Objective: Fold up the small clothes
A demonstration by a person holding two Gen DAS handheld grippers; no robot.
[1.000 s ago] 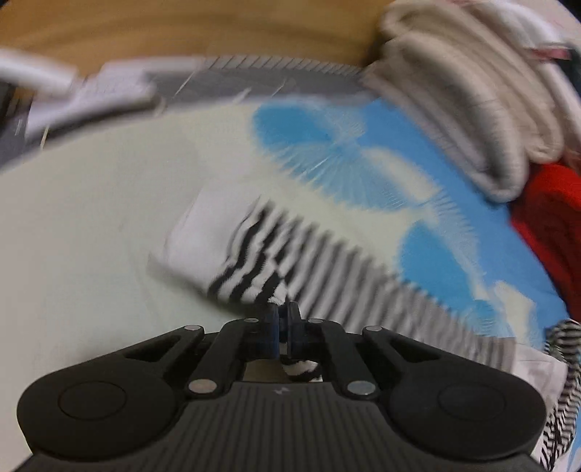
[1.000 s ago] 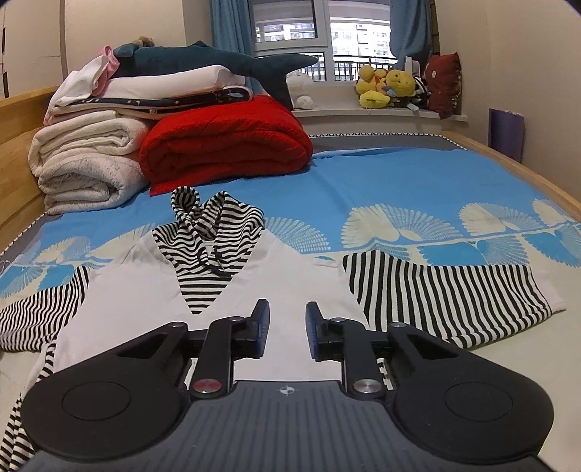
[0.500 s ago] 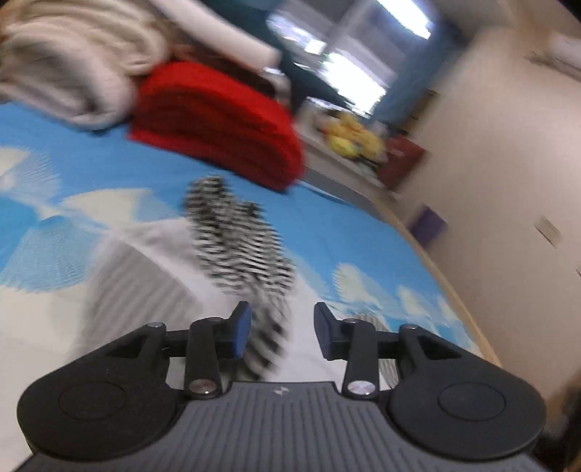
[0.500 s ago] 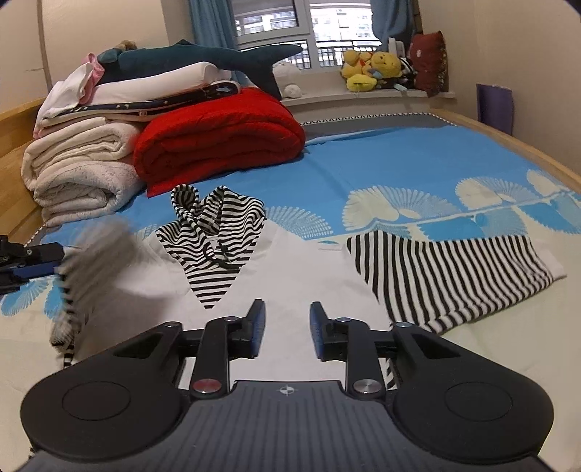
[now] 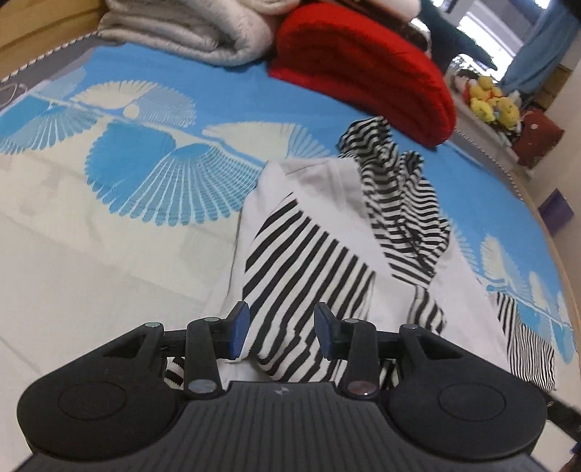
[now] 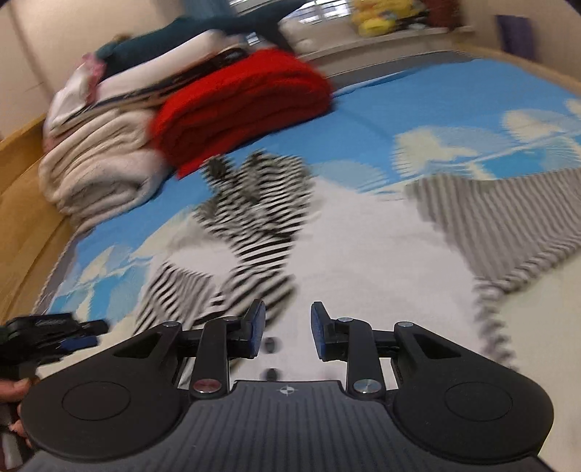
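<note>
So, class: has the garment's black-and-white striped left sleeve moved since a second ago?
Yes. The striped left sleeve now lies folded across the white body, no longer stretched toward the beige folded blankets.

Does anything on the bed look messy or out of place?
Only the hoodie: its striped hood is rumpled, one sleeve is folded across the white body while the other sleeve is spread sideways. Both grippers are open, holding nothing.

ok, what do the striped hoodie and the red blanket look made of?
Hoodie: soft knit jersey, probably cotton, matte; it creases and drapes limply. Red blanket: thick ribbed knit or fleece, matte, and its folds stay plump. Both are guesses from how they look.
</note>
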